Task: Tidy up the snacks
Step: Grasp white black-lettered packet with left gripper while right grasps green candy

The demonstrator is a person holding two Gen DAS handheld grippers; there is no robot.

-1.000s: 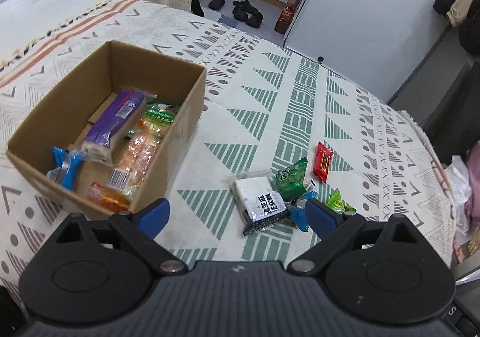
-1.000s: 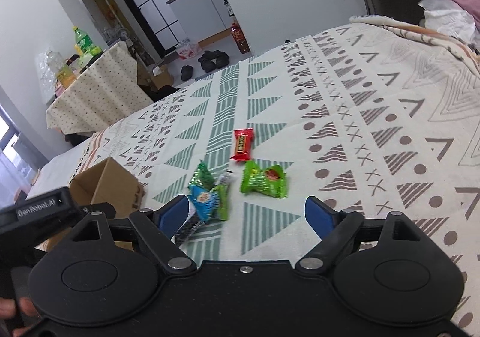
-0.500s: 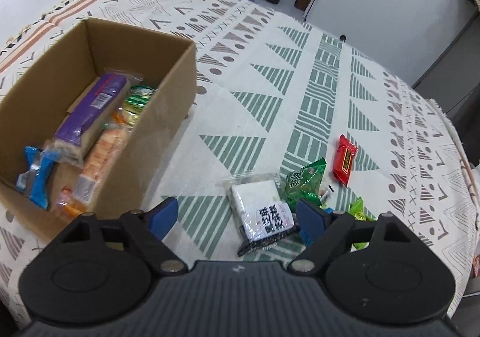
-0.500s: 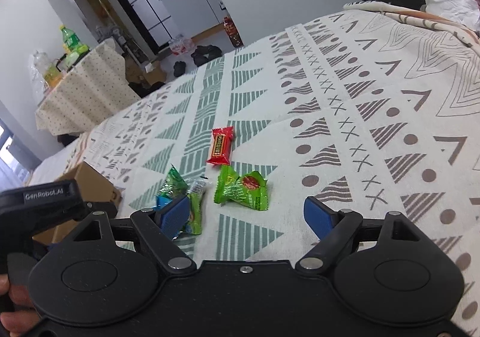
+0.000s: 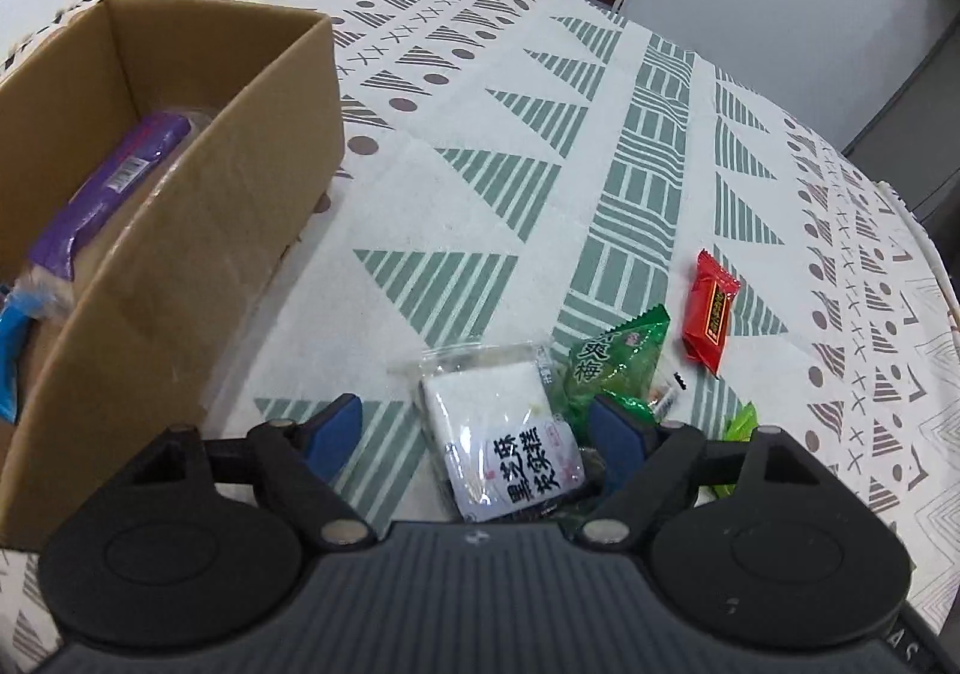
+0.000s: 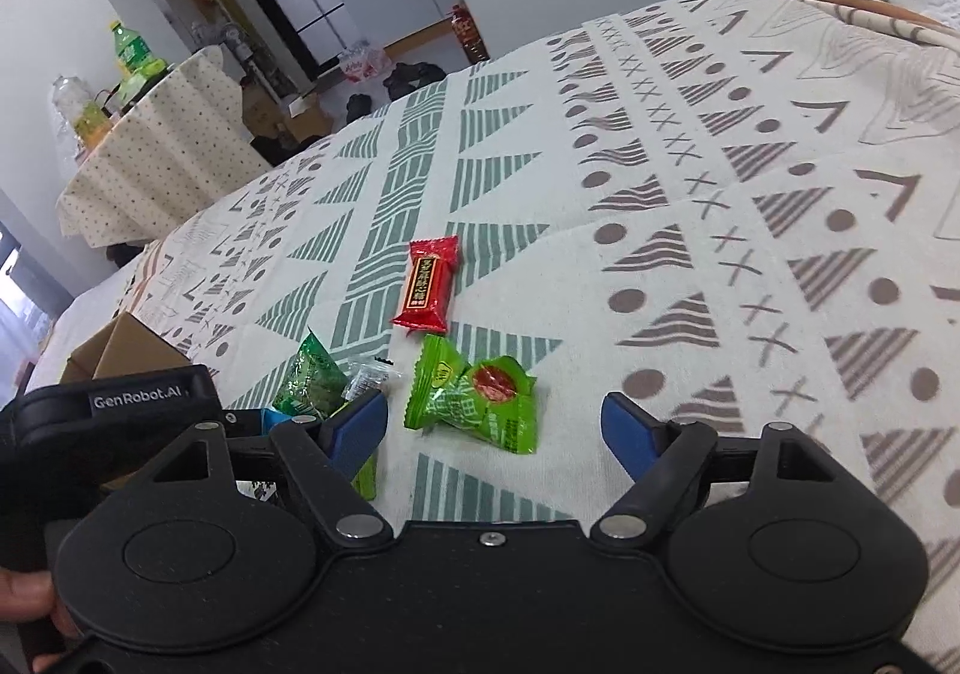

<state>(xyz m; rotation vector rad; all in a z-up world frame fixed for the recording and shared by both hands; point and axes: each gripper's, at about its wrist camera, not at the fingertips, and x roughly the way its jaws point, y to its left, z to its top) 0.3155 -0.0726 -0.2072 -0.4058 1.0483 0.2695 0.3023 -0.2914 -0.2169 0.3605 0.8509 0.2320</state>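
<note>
Snacks on patterned cloth: white packet with black Chinese characters between spread left gripper pads, untouched.

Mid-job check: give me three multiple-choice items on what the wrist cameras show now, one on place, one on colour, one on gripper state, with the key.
1. Where does the white packet lie?
A. Inside the cardboard box
B. On the patterned cloth, between the left gripper's fingers
C. On the floor

2. What colour is the long bar in the cardboard box?
A. Purple
B. Yellow
C. Black

3. How does the right gripper stand?
A. Shut on the red packet
B. Shut on nothing
C. Open, with the green candy bag in front of it

Key: 1 B, the packet rests on the patterned cloth in the left gripper's gap. 2 A, the purple bar shows over the box wall. 3 C, the fingers stand apart, clear of the green candy bag.
</note>
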